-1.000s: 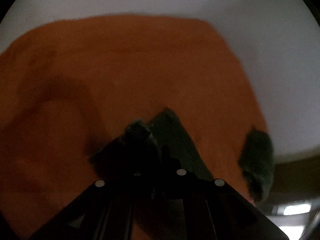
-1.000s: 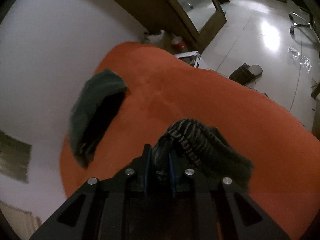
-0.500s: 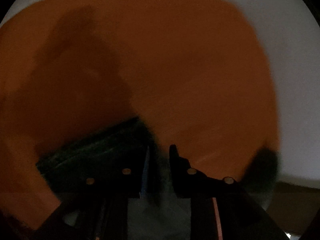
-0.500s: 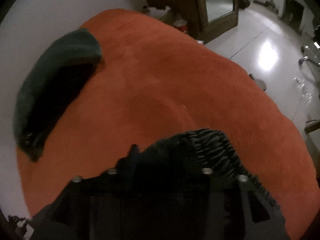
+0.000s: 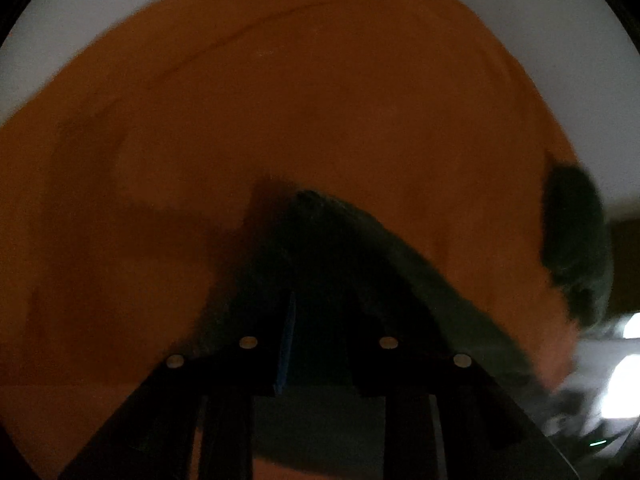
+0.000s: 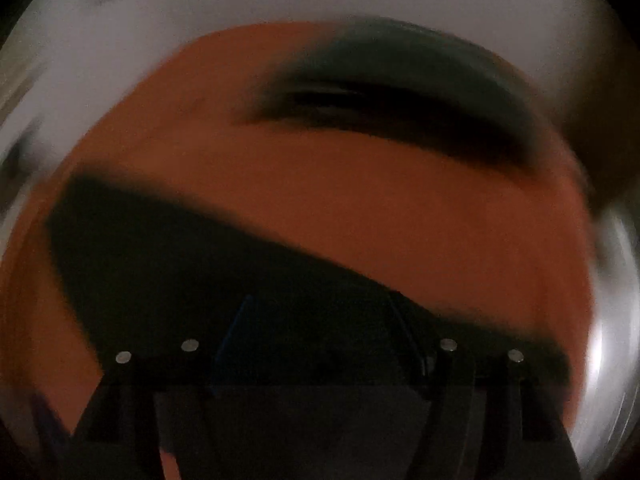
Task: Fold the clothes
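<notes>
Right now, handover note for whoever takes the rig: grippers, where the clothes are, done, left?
Left gripper: opening, dark garment between the fingers, not clearly pinched.
Right gripper: opening wide, same dark garment under and between the fingers; view blurred.
Both over the orange cloth.
A second dark garment lies at the cloth's far edge, folded over by the look of it.
Done: garment set down.
Left: check its fold, which the pictures do not show.
</notes>
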Demonstrator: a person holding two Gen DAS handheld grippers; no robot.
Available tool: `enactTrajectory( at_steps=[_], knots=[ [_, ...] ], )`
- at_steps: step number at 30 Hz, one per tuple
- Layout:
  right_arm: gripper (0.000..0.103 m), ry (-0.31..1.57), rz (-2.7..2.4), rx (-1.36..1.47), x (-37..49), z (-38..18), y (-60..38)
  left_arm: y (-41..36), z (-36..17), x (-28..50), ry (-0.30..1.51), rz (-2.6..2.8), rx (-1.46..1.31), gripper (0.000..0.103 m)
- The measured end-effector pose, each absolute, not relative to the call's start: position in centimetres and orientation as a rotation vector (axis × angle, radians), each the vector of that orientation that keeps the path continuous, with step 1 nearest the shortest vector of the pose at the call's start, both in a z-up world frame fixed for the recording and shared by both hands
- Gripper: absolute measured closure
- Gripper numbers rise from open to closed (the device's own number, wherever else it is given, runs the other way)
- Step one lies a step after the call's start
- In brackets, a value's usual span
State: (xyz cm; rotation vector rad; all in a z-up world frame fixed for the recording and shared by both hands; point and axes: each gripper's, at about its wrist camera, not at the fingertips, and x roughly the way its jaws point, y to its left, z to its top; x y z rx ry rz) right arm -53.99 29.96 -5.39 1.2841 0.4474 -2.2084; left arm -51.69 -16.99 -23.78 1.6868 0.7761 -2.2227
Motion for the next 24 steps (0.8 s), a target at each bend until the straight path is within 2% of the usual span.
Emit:
enactTrajectory(
  at_steps=[3, 5, 9, 12, 13, 14, 15, 16, 19, 24],
  knots=[
    [0.037, 0.767, -1.918, 1.094, -54.3, -7.2, 19.5, -16.0, -25.7, -52.7, 0.589, -2.283, 1.729, 0.078],
    [0.037, 0.765, -1.855, 1.065, -56.0, -9.3, 14.6, -16.3, -26.7, -52.9, 0.582, -2.241, 1.731, 0.078],
    [0.037, 0.736, -1.855, 1.052, -59.8, -14.0, 6.5, -16.1, -26.9, -51.9, 0.654, -2.318, 1.563, 0.078],
    [0.037, 0.641, -1.846, 1.069, -60.7, -16.4, 4.1, -14.8, -27.2, -51.6, 0.560, -2.357, 1.520, 0.078],
    [0.041, 0.608, -1.840, 1.074, -60.9, -17.1, 3.3, -14.5, -27.3, -51.4, 0.536, -2.367, 1.500, 0.079],
    [0.056, 0.610, -1.827, 1.069, -61.6, -17.8, 3.0, -14.5, -27.1, -50.9, 0.538, -2.375, 1.460, 0.079],
    [0.074, 0.612, -1.841, 1.041, -61.8, -17.7, 3.0, -14.5, -27.0, -50.5, 0.540, -2.383, 1.421, 0.087],
    [0.100, 0.611, -1.862, 1.010, -61.9, -17.3, 3.2, -14.7, -26.8, -50.1, 0.552, -2.385, 1.383, 0.098],
    [0.100, 0.578, -1.929, 0.918, -61.4, -15.3, 4.0, -15.4, -26.4, -49.1, 0.625, -2.380, 1.271, 0.099],
    [0.100, 0.493, -2.055, 0.859, -61.5, -12.2, 5.3, -15.5, -24.0, -48.6, 0.589, -2.454, 1.157, 0.101]
  ],
)
